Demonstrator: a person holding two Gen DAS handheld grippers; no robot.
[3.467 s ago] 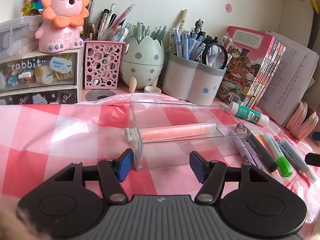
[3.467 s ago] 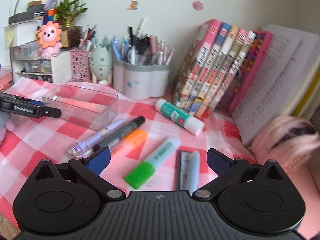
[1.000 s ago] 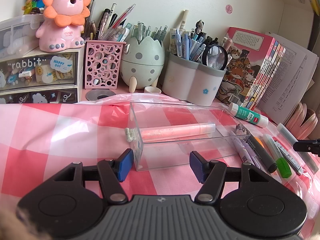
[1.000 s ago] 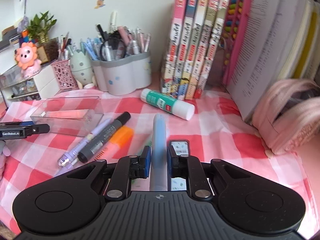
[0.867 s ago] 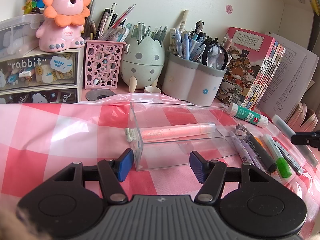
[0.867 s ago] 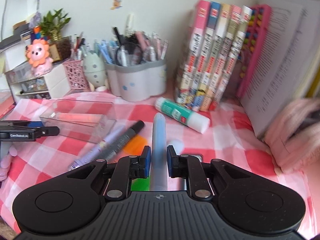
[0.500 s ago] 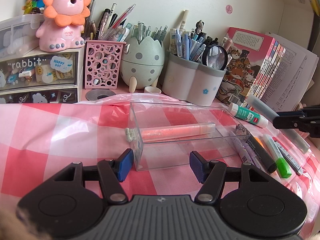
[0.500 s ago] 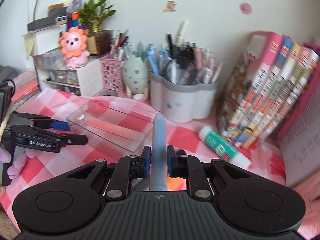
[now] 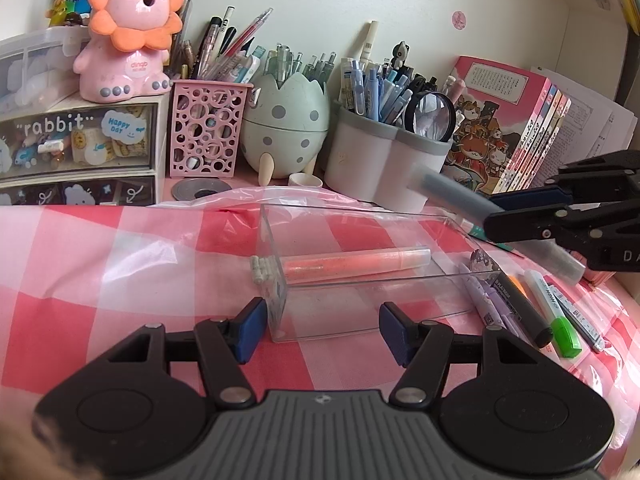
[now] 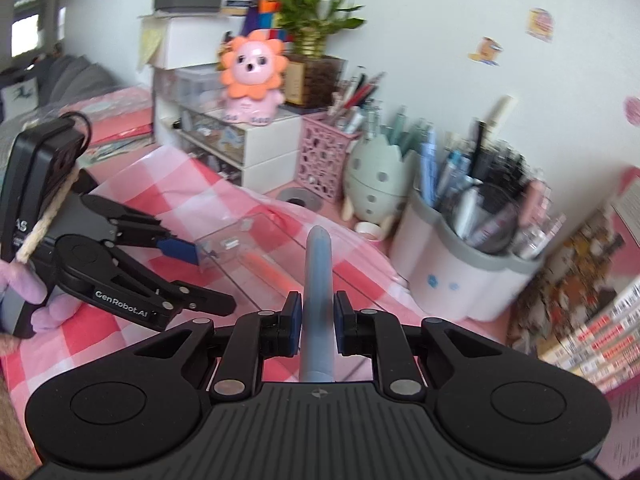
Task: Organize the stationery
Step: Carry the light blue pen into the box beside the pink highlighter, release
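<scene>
The right gripper (image 10: 316,322) is clamped tight on a pale blue pen (image 10: 318,300), pads pinching the barrel near its back half so the long front end juts straight ahead, and that looks deliberate: the tip is aimed at the clear plastic box (image 9: 360,268) just ahead and below, ready to lay in lengthwise. Across from it, the left gripper (image 9: 320,326) sits low with its jaws spread wide, one pad on each side of the box's near end, not touching by the look of it; my read is it's bracing to steady the box so it doesn't skate on the checked cloth (image 9: 100,260). Inside the box there's one orange highlighter (image 9: 356,262) lying along its length, so the pen needs to drop in alongside, not across. Just right of the box, seen from the left gripper, a loose row waits on the cloth: a purple pen (image 9: 486,300), a black marker (image 9: 520,308), a green-capped highlighter (image 9: 554,308). Beyond the box stand the grey pen holder (image 9: 384,164), the egg-shaped pot (image 9: 286,120) and the pink mesh cup (image 9: 204,132), far enough back to stay clear. The real obstacle is the box's own far wall and rim: come in too flat and the tip could catch the edge. A crumpled clear bag (image 9: 248,196) lies behind it, harmless.
</scene>
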